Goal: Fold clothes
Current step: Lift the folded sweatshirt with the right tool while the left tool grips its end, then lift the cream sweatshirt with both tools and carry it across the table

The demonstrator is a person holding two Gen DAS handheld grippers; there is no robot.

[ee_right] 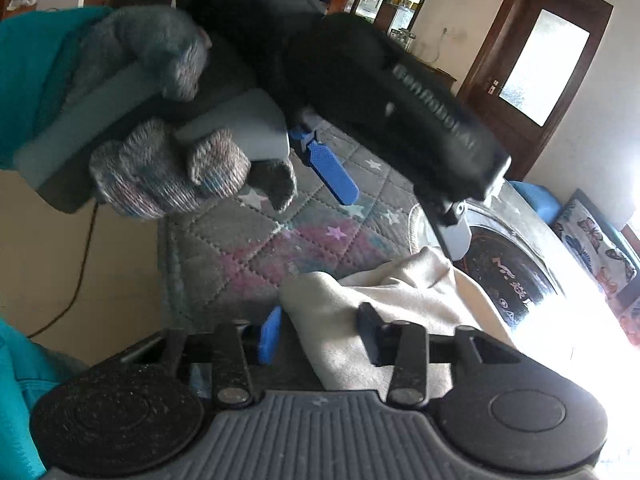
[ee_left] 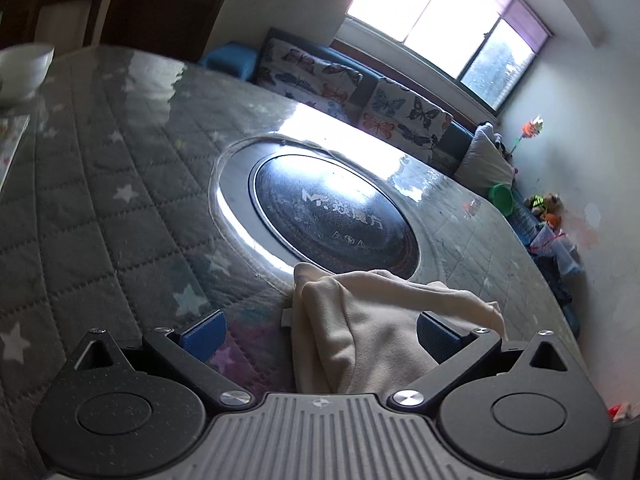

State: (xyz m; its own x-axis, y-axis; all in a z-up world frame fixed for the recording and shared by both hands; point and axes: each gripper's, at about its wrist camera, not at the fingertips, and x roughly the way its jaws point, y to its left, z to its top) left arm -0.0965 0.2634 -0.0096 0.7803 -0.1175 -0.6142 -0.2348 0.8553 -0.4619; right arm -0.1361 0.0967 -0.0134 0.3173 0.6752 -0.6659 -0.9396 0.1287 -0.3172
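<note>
A cream garment (ee_left: 372,320) lies bunched on the quilted star-patterned table cover (ee_left: 100,184), beside a dark round glass hob (ee_left: 332,216). My left gripper (ee_left: 320,334) stands open over it. Its blue pads (ee_left: 204,332) are wide apart, with cloth touching only the right one. In the right wrist view, a gloved hand (ee_right: 168,176) holds that left gripper (ee_right: 396,204) above the cloth. My right gripper (ee_right: 320,332) has its fingers drawn in on a thick fold of the cream garment (ee_right: 340,308), which fills the gap between them.
A white bowl (ee_left: 24,72) stands at the far left of the table. Beyond the table are a sofa with butterfly cushions (ee_left: 360,92), a bright window (ee_left: 440,20) and toys by the wall (ee_left: 544,208). A wooden door (ee_right: 532,60) and bare floor (ee_right: 80,272) show on the right gripper's side.
</note>
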